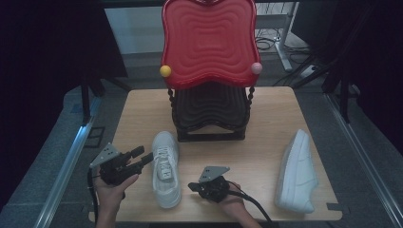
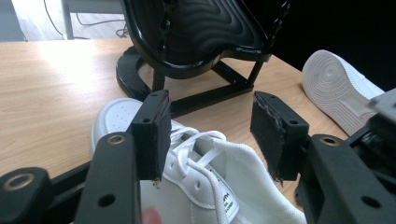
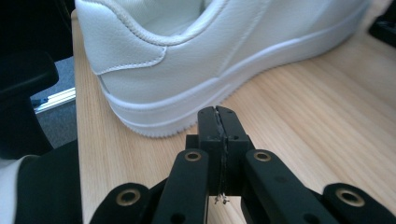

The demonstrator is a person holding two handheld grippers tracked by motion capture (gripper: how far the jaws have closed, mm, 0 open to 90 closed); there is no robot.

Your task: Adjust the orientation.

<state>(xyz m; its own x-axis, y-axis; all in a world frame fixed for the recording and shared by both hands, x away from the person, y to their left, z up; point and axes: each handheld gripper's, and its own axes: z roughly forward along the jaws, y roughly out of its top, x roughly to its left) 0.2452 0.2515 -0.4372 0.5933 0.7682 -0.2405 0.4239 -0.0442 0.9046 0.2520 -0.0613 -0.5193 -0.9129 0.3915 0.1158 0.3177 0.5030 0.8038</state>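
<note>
Wooden desk (image 1: 266, 142), light-grained, stands amid dark surroundings with grey floor and metal rails at either side.

High view: one red chair-shaped rack (image 1: 209, 42) with a black lower tier stands at the desk's far middle, one yellow knob (image 1: 165, 71) and one pink knob (image 1: 256, 68) on its edges. Two white shoes are counted. The first shoe (image 1: 166, 168) lies upright near the left tool (image 1: 142, 156), toe towards the rack; the second shoe (image 1: 298, 172) lies on its side near the right edge, well apart from the first. Two tools are counted, each in one hand. The right tool (image 1: 194, 186) sits between the two shoes, pointing at the first.

Left gripper view: adds detail the high view lacks. The left tool's pads (image 2: 156, 135) stand spread wide above the first shoe's laces and tongue, not pressing on it. The second shoe's sole tread is visible at upper right.

Right gripper view: the right tool's jaws are pressed together with nothing between them, just short of the first shoe's heel; whether they touch it cannot be told.
</note>
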